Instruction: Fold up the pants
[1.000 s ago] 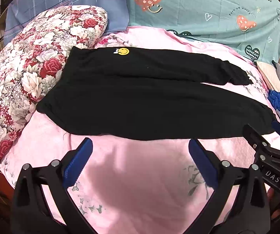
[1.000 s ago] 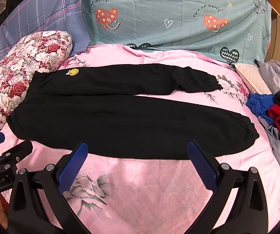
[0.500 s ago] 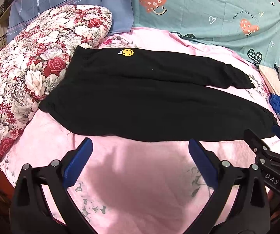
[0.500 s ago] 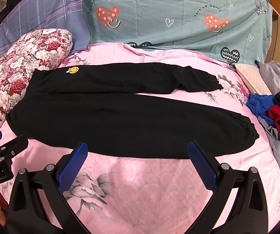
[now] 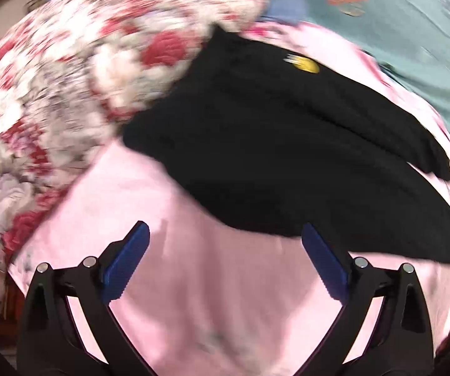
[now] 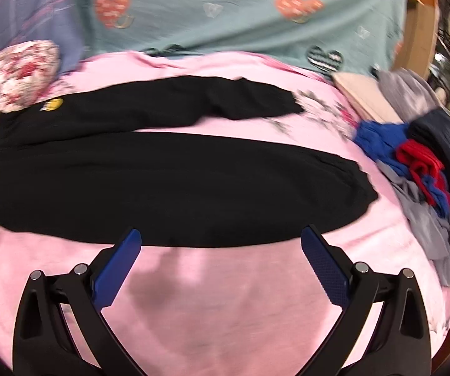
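Two tools are with us, and both stand with fingers wide apart, holding nothing. We keep the left tool (image 5: 225, 266) near the waist end of the black soft-fabric pants (image 6: 162, 181), beside the red-and-white flowered quilt (image 5: 52, 94). The right tool (image 6: 222, 266) hangs just before the near leg. These pants lie flat on the pink bed sheet (image 6: 225, 313), legs apart, so we judge each tool is placed to take one end for the first fold.
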`<state>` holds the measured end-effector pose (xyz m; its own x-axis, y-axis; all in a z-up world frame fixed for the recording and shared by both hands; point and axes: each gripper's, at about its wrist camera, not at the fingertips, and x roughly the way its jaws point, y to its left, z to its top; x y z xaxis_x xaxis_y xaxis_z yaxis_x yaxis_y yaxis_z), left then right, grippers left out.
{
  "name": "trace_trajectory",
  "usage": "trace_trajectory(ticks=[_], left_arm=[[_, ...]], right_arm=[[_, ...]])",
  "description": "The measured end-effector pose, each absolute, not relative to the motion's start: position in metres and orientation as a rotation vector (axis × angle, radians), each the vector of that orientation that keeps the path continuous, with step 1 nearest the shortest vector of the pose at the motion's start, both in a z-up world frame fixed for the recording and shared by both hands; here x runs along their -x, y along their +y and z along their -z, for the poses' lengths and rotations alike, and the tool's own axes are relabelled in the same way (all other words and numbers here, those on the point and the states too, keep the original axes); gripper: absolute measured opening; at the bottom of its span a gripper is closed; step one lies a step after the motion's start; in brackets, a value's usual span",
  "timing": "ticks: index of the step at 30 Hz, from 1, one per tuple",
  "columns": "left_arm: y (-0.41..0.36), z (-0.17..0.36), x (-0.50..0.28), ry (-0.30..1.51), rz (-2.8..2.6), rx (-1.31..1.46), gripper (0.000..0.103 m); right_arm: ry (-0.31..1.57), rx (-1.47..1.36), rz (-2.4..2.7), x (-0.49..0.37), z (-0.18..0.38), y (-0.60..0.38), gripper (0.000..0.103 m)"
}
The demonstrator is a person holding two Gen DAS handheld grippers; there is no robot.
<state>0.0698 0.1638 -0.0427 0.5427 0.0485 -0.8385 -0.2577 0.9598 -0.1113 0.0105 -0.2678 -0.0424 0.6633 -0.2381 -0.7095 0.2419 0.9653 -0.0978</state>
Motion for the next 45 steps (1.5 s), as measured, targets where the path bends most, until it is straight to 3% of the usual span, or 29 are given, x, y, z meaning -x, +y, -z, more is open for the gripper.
trace_trajectory(ticks=[9,10,13,14,15,16,22,29,34,37,39,40,45], left_arm=[[0.215,0.067,-0.122,1.064,-0.224,0.424,0.098],[0.215,0.070,-0.129,1.068,-0.233,0.425,0.094],[0.212,0.079,-0.154,1.084,-0.247,0.398,0.069],[0.208,0.078,-0.159,1.081,-0.293,0.355,0.032],[0.206,0.077,-0.164,1.076,-0.278,0.355,0.020],[0.203,0.074,-0.165,1.069,-0.257,0.365,0.014],[0.188,0.060,-0.154,1.006,-0.308,0.269,0.014],[0.191,0.053,-0.145,1.000,-0.312,0.255,0.014],[0.193,0.054,-0.146,1.009,-0.324,0.262,0.014],[0.188,0.056,-0.150,1.009,-0.343,0.229,0.014],[0.185,0.058,-0.156,1.008,-0.350,0.213,0.014],[0.185,0.058,-0.156,1.011,-0.351,0.212,0.014],[0.187,0.049,-0.150,1.004,-0.364,0.226,0.014]], right_arm=[[0.864,-0.010,0.333,-0.032,0.055,-0.304,0.102],[0.863,-0.002,0.334,-0.033,0.054,-0.303,0.102],[0.859,0.043,0.350,-0.035,0.052,-0.303,0.102],[0.863,0.045,0.352,-0.035,0.052,-0.305,0.102],[0.874,0.039,0.353,-0.036,0.051,-0.311,0.102],[0.883,0.027,0.355,-0.035,0.051,-0.317,0.102],[0.886,-0.015,0.511,-0.026,0.039,-0.389,0.102],[0.932,-0.326,0.561,-0.022,0.052,-0.489,0.100],[1.041,-0.475,0.422,-0.052,0.082,-0.497,0.075],[1.013,-0.418,0.424,-0.068,0.080,-0.486,0.065],[0.991,-0.417,0.433,-0.074,0.080,-0.486,0.042],[0.976,-0.416,0.424,-0.077,0.079,-0.487,0.015],[0.902,-0.512,0.390,-0.065,0.070,-0.501,0.014]])
